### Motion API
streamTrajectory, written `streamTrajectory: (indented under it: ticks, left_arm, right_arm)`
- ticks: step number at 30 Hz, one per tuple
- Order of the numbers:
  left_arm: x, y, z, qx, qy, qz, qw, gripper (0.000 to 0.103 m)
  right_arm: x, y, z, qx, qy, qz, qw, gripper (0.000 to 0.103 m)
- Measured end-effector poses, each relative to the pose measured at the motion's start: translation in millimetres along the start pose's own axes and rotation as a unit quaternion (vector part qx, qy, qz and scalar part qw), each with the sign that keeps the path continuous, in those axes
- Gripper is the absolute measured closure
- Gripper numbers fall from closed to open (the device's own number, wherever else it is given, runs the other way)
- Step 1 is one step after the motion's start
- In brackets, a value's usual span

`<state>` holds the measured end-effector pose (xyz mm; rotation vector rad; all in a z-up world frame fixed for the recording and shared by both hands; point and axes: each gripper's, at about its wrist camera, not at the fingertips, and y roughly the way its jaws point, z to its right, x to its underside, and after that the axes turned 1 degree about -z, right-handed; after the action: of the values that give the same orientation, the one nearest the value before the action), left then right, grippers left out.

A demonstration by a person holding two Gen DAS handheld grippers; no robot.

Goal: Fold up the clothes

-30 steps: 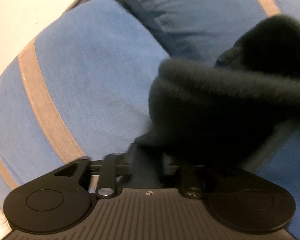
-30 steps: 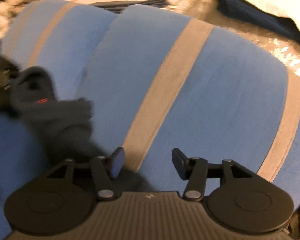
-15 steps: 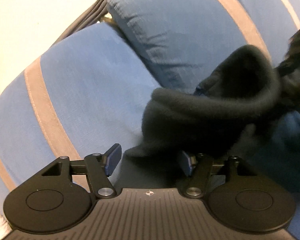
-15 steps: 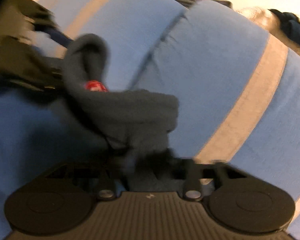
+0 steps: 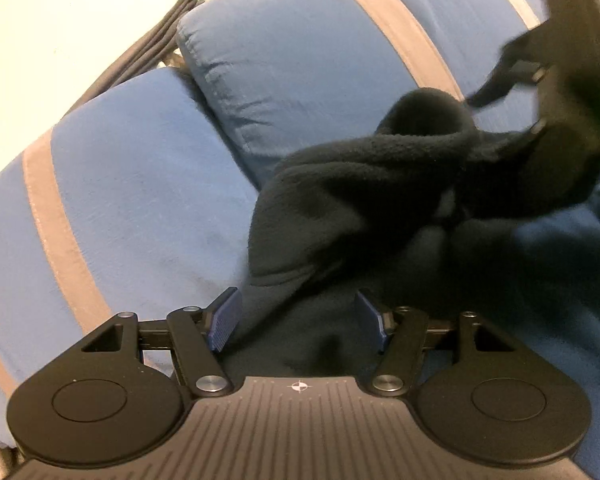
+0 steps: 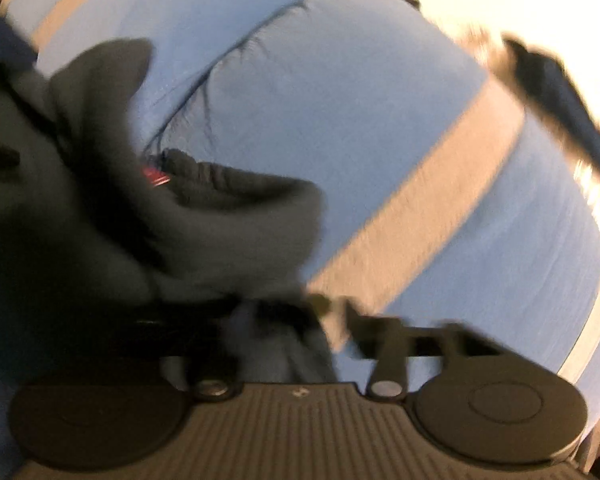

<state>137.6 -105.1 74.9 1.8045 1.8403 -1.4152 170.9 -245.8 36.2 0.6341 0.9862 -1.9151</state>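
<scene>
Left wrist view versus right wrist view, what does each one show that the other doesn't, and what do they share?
Only the left wrist view shows the left gripper open around the dark fleece garment, plus the right gripper at the far end. Only the right wrist view shows a small red tag on the fleece; blur hides how its fingers stand. Both show the fleece lying on the blue striped cushions.

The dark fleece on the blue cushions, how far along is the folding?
Early on. Done: nothing looks folded; the dark fleece garment lies bunched on the blue striped cushions. In hand: the left gripper is open with fabric between its fingers; the right gripper is at the far end, too blurred to judge its grip. Left: flattening and every fold.
</scene>
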Motion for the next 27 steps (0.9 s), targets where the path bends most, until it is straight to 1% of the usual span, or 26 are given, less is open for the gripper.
streamTrajectory:
  ticks: [3,7,9,11,13,16,19,20,22,23,24,25,27]
  left_arm:
    - [6.8,-13.1,-9.3,0.008,-0.003,0.005,1.0,0.041]
    - [17.2,-23.3,-25.6,0.018,0.003,0.011,0.9998,0.036]
    - [23.6,-25.6,-28.8,0.019,0.014,0.01,0.9997,0.036]
    - [30.3,-29.6,-28.0,0.015,0.02,0.004,0.9997,0.036]
    - [33.8,-29.5,-27.9,0.012,0.022,-0.003,0.9997,0.036]
    - [38.2,-33.6,-26.7,0.011,0.018,-0.008,0.9998,0.036]
    - [40.8,-38.5,-26.0,0.008,0.022,-0.008,0.9997,0.036]
    - [41.8,-40.3,-25.0,0.005,0.03,-0.005,0.9995,0.036]
    - [44.2,-43.6,-22.2,-0.008,0.053,0.008,0.9985,0.036]
    - [45.3,-44.9,-21.4,-0.014,0.064,0.013,0.9978,0.036]
    - [46.5,-46.2,-21.4,-0.018,0.072,0.016,0.9971,0.036]
    - [47.6,-47.2,-22.7,-0.021,0.074,0.019,0.9969,0.036]
    - [50.3,-47.8,-28.8,-0.022,0.067,0.018,0.9974,0.036]
  right_arm:
    - [22.4,-28.0,34.2,-0.039,0.019,0.005,0.999,0.013]
    - [58.7,-53.8,91.2,-0.084,0.058,-0.012,0.995,0.013]
    - [75.7,-61.5,111.2,-0.102,0.072,-0.025,0.992,0.015]
    - [85.3,-68.1,115.3,-0.114,0.081,-0.035,0.99,0.015]
    - [88.6,-68.4,118.5,-0.132,0.099,-0.037,0.986,0.018]
    - [89.4,-56.9,120.4,-0.165,0.122,-0.036,0.978,0.023]
    - [76.0,-42.9,107.7,-0.196,0.118,-0.035,0.973,0.027]
    - [70.7,-38.5,100.9,-0.203,0.111,-0.036,0.972,0.03]
    - [61.8,-25.5,82.5,-0.19,0.079,-0.054,0.977,0.051]
    - [59.1,-16.8,74.1,-0.168,0.061,-0.069,0.981,0.084]
    - [58.1,-8.7,70.1,-0.133,0.049,-0.081,0.987,0.091]
    - [57.2,-1.4,70.9,-0.093,0.046,-0.085,0.991,0.091]
    - [55.6,12.9,73.9,-0.022,0.043,-0.09,0.995,0.092]
